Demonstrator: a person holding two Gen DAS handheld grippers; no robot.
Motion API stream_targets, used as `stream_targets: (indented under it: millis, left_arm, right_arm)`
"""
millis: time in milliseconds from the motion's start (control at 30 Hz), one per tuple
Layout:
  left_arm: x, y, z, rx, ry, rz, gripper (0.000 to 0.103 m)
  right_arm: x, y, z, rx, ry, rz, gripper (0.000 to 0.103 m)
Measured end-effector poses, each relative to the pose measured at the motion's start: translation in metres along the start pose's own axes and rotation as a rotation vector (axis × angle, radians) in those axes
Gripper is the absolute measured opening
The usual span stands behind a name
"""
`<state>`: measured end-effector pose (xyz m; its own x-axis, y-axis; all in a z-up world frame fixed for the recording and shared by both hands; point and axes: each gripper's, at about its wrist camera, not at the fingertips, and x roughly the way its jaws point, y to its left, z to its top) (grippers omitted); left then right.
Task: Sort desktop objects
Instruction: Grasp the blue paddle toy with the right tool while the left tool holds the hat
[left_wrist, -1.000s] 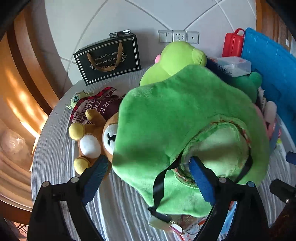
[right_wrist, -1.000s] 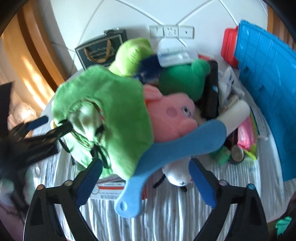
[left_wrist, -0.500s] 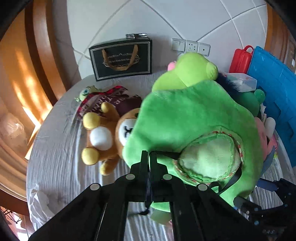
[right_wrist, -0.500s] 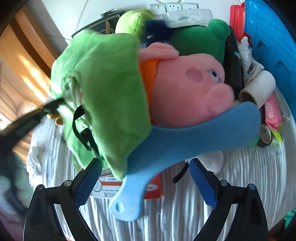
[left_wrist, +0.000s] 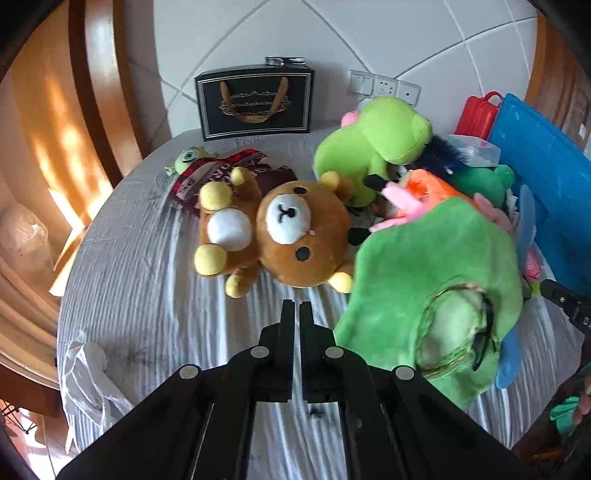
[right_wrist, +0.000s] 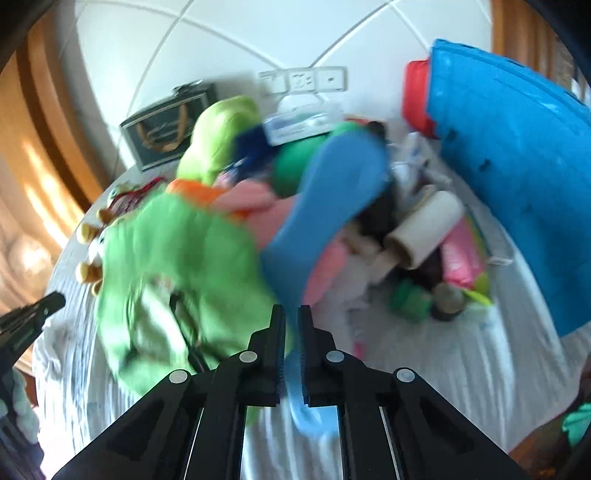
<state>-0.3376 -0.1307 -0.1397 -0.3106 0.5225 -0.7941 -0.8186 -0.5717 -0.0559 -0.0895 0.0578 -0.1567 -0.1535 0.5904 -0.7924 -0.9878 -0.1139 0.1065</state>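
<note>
My left gripper (left_wrist: 293, 306) is shut with nothing between its fingers, over bare tablecloth just in front of a brown bear plush (left_wrist: 291, 236). A green plush bag (left_wrist: 436, 266) with a black strap lies to its right, apart from it. In the right wrist view, which is blurred, my right gripper (right_wrist: 291, 312) has its jaws closing tight on the handle of a blue paddle (right_wrist: 332, 192). The handle sits between the pads and the blade tilts up over a pink plush (right_wrist: 243, 199). The green plush bag (right_wrist: 177, 251) lies left of that gripper.
A black gift bag (left_wrist: 255, 103) stands at the back wall. A lime frog plush (left_wrist: 373, 144), a blue crate (left_wrist: 546, 192) and a red case (left_wrist: 478, 114) crowd the right. A paper roll (right_wrist: 424, 229) and a pink pack (right_wrist: 461, 254) lie near the crate. A white cloth (left_wrist: 88, 373) hangs at the left edge.
My left gripper shut and drew back leftward off the green plush bag, uncovering the bear. My right gripper closed on the blue paddle's handle and the blade swung upward.
</note>
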Motion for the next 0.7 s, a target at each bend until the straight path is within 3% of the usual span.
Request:
stream_targets:
  millis: [133,200,267,333,500,600,667,700]
  left_arm:
    - [0.004,-0.035,-0.004,0.071,0.034,-0.090,0.002]
    - [0.016,-0.049,-0.010,0.084,0.082,-0.098,0.002]
    - [0.026,-0.060,-0.017,0.087,0.124,-0.122,0.002]
    - [0.033,-0.072,-0.022,0.097,0.149,-0.128,0.002]
    - [0.051,-0.091,-0.022,0.093,0.164,-0.100,0.003]
    - [0.063,-0.092,-0.025,0.084,0.191,-0.114,0.013]
    - [0.072,-0.096,-0.028,0.072,0.215,-0.149,0.027]
    - [0.076,-0.096,-0.030,0.064,0.221,-0.163,0.030]
  right_arm:
    - [-0.009,-0.020,-0.006,0.035,0.042,0.044,0.009]
    - [-0.009,-0.027,-0.014,0.028,0.056,0.070,0.021]
    - [-0.003,-0.023,-0.021,-0.002,0.079,0.094,0.052]
    - [0.001,-0.018,-0.031,-0.031,0.102,0.112,0.070]
    - [0.011,-0.022,-0.039,-0.068,0.130,0.150,0.077]
    - [0.014,-0.027,-0.040,-0.081,0.136,0.172,0.084]
    - [0.017,-0.028,-0.040,-0.087,0.143,0.181,0.084]
    - [0.021,-0.028,-0.040,-0.091,0.151,0.186,0.084]
